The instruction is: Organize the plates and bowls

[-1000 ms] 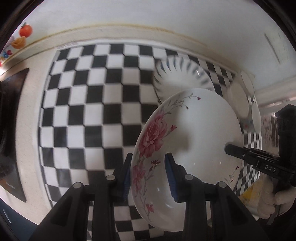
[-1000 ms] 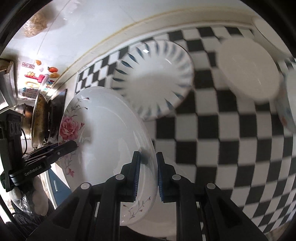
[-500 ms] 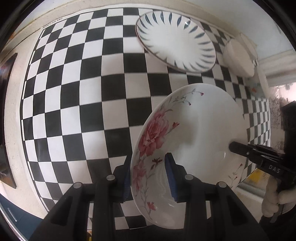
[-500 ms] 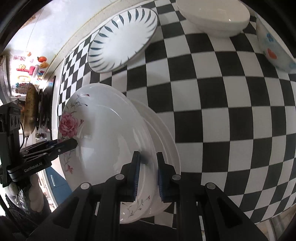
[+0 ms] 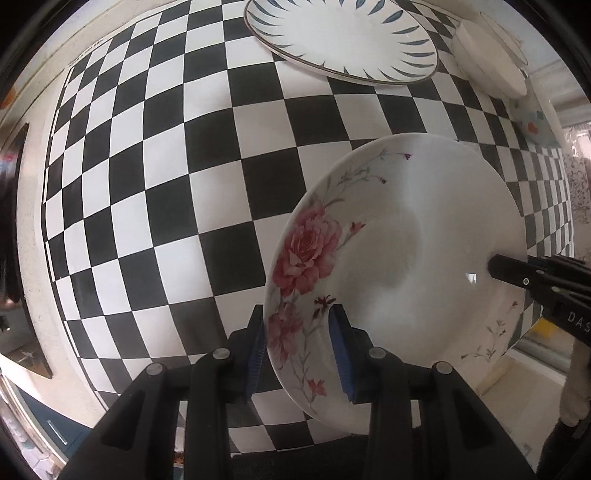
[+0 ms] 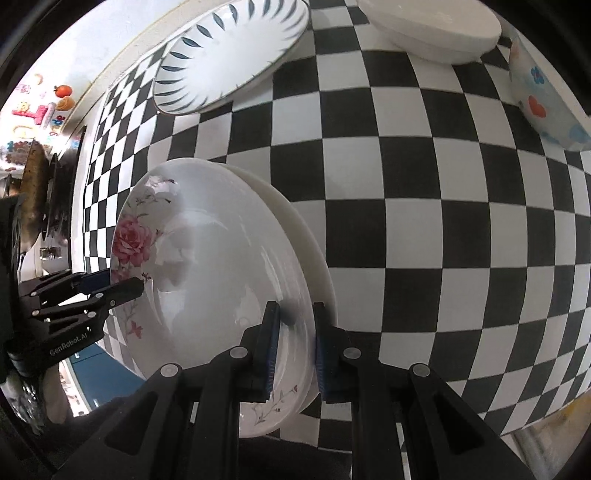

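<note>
Both grippers hold one white plate with pink roses [image 5: 402,266] by opposite rims, just above the checkered table. My left gripper [image 5: 297,341] is shut on its rose side. My right gripper [image 6: 293,345] is shut on the far rim, and appears in the left wrist view [image 5: 517,275]. In the right wrist view the rose plate [image 6: 207,266] lies over a plain white plate [image 6: 314,258] beneath it. A blue-petal plate [image 5: 340,40] lies at the back.
A white bowl turned upside down [image 6: 432,29] and a bowl with coloured flowers [image 6: 543,99] stand at the back right. The black-and-white checkered cloth [image 5: 155,184] covers the table. A stove with pans [image 6: 40,199] is off the left edge.
Both grippers have carried the rose plate down and toward the near edge, closer over the plain white plate. The blue-petal plate now sits farther off at the top.
</note>
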The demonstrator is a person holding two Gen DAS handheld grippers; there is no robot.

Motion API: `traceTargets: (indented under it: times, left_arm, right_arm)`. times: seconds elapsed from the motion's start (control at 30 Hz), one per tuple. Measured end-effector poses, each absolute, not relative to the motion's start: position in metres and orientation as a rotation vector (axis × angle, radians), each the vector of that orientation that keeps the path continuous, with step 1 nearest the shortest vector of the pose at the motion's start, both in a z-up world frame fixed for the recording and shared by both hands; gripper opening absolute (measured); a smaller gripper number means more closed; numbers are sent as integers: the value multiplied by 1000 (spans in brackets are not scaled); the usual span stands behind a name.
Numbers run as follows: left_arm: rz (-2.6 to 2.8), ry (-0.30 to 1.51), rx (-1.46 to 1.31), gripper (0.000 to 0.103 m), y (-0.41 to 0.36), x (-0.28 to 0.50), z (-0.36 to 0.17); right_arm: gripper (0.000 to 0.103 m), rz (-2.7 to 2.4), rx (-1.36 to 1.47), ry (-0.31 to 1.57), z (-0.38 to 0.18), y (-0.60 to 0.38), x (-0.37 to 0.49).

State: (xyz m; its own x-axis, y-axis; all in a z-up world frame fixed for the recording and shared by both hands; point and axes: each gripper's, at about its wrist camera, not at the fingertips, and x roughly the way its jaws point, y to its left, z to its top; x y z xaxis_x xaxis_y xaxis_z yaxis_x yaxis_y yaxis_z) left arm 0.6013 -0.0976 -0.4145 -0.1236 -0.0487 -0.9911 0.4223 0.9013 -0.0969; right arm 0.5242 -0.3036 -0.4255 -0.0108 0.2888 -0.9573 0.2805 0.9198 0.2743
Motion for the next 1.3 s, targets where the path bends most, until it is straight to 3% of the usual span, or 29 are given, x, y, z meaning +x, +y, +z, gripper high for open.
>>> traceTargets:
  times: [0.73, 1.1, 1.13, 1.2, 1.3]
  left_arm:
    - [-365, 1626, 343, 31, -106, 594, -403]
    - [-354, 1553, 229, 32, -104, 610, -368]
    - [-348, 1543, 218, 32, -103, 618, -365]
    - [-345, 1536, 197, 32, -105, 633, -360]
    - [-331, 1533, 147, 32, -104, 659, -355]
  right_arm:
    - [30, -26, 306, 1810, -423, -283, 530]
    - [31, -46, 358, 1677, -387, -300, 544]
    - [35, -45, 370, 1658, -384, -302, 548]
    - [51, -39, 403, 1598, -375, -308, 561]
    - [57, -15, 469, 1509, -367, -317, 585]
